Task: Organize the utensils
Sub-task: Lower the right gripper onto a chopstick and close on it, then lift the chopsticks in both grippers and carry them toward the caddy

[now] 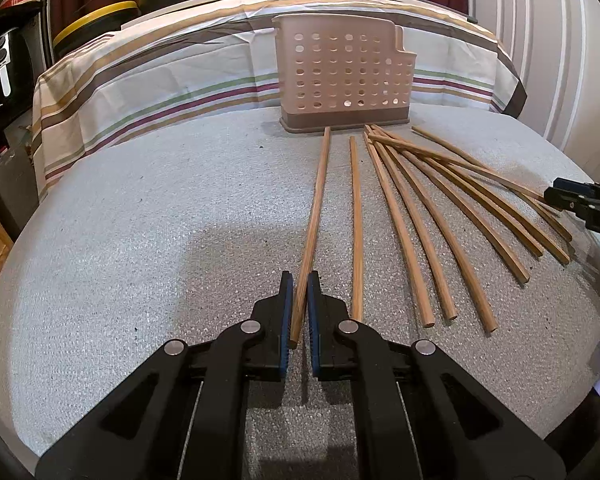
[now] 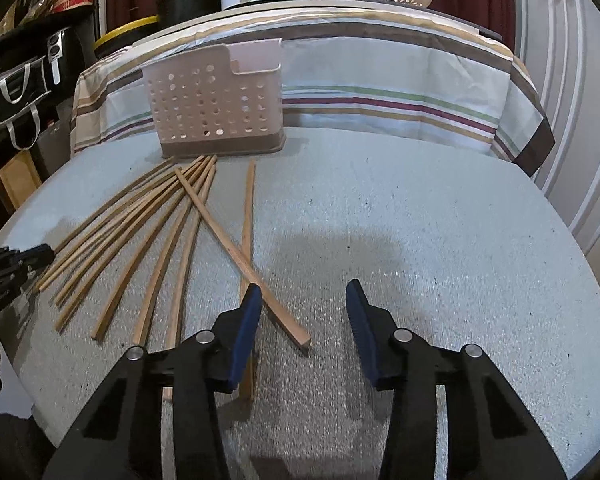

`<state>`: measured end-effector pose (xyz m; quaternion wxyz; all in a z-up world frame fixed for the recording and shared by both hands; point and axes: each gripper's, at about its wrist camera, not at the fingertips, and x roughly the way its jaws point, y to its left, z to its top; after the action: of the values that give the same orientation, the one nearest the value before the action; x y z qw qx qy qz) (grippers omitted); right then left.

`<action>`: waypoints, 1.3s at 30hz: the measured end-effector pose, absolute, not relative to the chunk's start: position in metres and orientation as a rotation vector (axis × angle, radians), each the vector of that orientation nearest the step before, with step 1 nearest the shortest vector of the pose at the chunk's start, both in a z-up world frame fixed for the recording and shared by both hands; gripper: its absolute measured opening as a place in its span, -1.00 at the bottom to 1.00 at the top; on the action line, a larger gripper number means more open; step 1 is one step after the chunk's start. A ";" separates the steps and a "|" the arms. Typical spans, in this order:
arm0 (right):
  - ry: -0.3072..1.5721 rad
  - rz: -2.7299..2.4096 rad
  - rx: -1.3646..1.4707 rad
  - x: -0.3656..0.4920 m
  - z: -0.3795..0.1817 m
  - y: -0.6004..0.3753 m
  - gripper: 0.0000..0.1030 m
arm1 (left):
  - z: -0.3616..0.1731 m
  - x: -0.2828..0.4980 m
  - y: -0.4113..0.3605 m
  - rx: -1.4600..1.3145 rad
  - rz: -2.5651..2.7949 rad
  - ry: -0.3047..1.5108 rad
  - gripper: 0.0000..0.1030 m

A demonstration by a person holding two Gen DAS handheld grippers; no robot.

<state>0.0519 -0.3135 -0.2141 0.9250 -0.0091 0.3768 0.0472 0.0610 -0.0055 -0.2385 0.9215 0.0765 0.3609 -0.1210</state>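
Gripping one chopstick point(image 1: 314, 216), your left fingers point(image 1: 288, 300) are closed; right fingers point(image 2: 247, 320) gape; perforated caddy point(image 1: 342, 72) contents hidden.

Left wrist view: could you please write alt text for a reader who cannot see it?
The left tongs are closed around the near end of one wooden chopstick on a grey table. More chopsticks fan out to the right, before a perforated beige utensil basket.

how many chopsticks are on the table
10, as best I can count: one chopstick between the left gripper jaws, a second chopstick just right of it, and eight fanned chopsticks overlapping further right, tips near the basket. Overlaps may hide some.
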 end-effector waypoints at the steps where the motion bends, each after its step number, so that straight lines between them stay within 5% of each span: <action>1: 0.779 0.103 -0.022 0.052 -0.215 -0.313 -0.19 | -0.238 0.061 -0.005 0.157 -0.248 0.742 -0.85; 6: 0.820 0.155 -0.027 0.053 -0.221 -0.309 -0.61 | -0.238 0.061 -0.005 0.156 -0.247 0.742 -0.85; 15: 0.798 0.187 -0.041 0.045 -0.222 -0.303 -0.86 | -0.238 0.062 -0.005 0.151 -0.238 0.742 -0.85; 39: 0.681 0.149 -0.057 0.035 -0.203 -0.295 -0.87 | -0.226 0.053 -0.006 0.152 -0.200 0.664 -0.85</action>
<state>0.0352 -0.2946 -0.2029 0.9394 -0.0279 0.3338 0.0728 0.0528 -0.0061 -0.2256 0.9376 0.0746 0.3252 -0.0980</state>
